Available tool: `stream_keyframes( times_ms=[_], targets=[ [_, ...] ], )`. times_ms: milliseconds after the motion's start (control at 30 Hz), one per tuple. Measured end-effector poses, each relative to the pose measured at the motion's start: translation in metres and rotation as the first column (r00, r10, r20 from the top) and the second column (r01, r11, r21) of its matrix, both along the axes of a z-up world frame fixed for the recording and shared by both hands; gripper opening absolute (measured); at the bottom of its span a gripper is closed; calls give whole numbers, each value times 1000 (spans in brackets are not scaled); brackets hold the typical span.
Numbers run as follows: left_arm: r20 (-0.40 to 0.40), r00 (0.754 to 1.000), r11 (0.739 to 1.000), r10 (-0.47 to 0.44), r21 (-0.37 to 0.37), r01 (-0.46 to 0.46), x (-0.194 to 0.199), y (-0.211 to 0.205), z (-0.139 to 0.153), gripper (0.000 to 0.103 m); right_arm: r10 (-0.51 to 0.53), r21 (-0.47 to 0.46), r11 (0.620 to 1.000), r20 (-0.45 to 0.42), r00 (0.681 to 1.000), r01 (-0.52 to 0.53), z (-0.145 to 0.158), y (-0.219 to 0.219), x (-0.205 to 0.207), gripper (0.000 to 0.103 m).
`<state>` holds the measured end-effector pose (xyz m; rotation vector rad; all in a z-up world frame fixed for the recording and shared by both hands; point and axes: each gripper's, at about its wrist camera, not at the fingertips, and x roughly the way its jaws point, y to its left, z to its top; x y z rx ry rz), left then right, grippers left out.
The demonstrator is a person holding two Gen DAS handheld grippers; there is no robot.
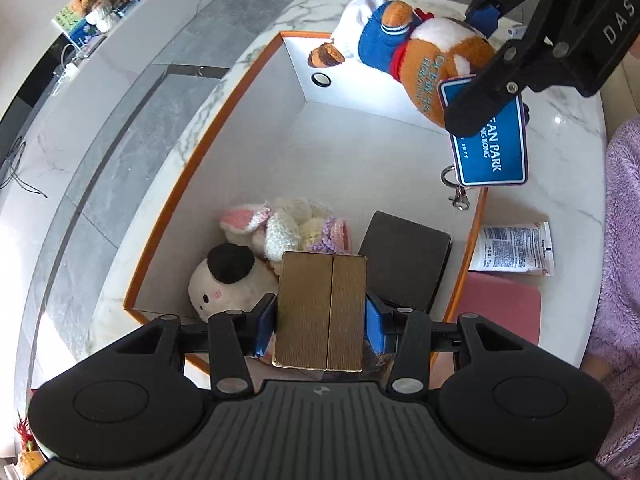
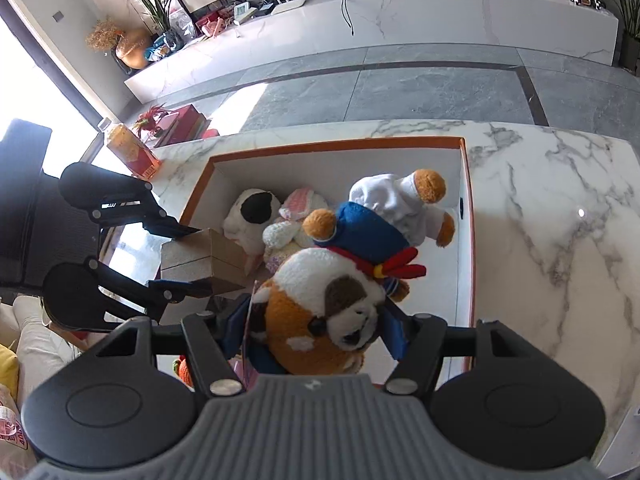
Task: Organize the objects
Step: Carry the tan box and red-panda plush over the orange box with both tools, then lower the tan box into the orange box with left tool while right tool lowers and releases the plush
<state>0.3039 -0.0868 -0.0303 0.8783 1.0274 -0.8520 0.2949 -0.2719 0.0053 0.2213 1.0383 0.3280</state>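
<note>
A white box with an orange rim (image 1: 208, 136) (image 2: 466, 216) stands on a marble table. My left gripper (image 1: 320, 316) is shut on a gold-brown cardboard box (image 1: 322, 312) (image 2: 208, 260), held over the near end of the white box. My right gripper (image 2: 316, 328) (image 1: 496, 52) is shut on the head of an orange and white plush toy in a blue shirt (image 2: 320, 304) (image 1: 404, 44), held above the white box. A blue "Ocean Park" tag (image 1: 490, 140) hangs from it. Inside lie a white plush with a black patch (image 1: 224, 280) (image 2: 250, 216) and crocheted toys (image 1: 284, 228).
A black flat object (image 1: 404, 264) lies in the white box. A white packet (image 1: 516, 248) and a pink item (image 1: 500, 308) lie on the table beside it. A purple sleeve (image 1: 624, 280) shows at the right. Grey floor and a white bench (image 2: 360, 40) lie beyond.
</note>
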Motion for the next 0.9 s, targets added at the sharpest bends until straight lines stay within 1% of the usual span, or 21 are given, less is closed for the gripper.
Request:
stream_keyframes(
  times_ms=[100,167,267,333,467,600,667,767,867,900],
  targets=[
    [-37,998,998,-55,20,56,4,-1,-15,53,6,-4,1000,-20,1000,-6,-11,1,12,67],
    [-41,997,996,-71,42,73,10,-3,-24,53,10,-7,1000,-28,1000,-10,-16,2,17,67],
    [-51,995,994,-89,51,92,16,-3,-34,53,15,-7,1000,-38,999,-15,-24,2,23,67],
    [-64,992,993,-109,45,112,18,-4,-38,53,18,-4,1000,-46,999,-18,-28,2,25,67],
    [-61,987,987,-150,54,154,19,-8,-42,53,24,-10,1000,-62,998,-25,-37,2,28,67],
    [-37,969,963,-243,111,246,11,-12,-46,53,21,-24,999,-72,997,-23,-42,0,31,67],
    [-24,955,946,-295,131,295,6,-13,-50,53,19,-25,999,-74,997,-21,-43,0,32,67],
    [-20,939,929,-343,143,343,2,-13,-60,53,22,-24,999,-78,997,-24,-45,1,32,67],
    [1,929,922,-370,127,366,0,-10,-66,53,30,-28,999,-83,996,-32,-47,2,30,67],
    [2,931,924,-365,120,362,1,-9,-66,53,31,-32,999,-84,996,-34,-47,3,30,67]
  ],
)
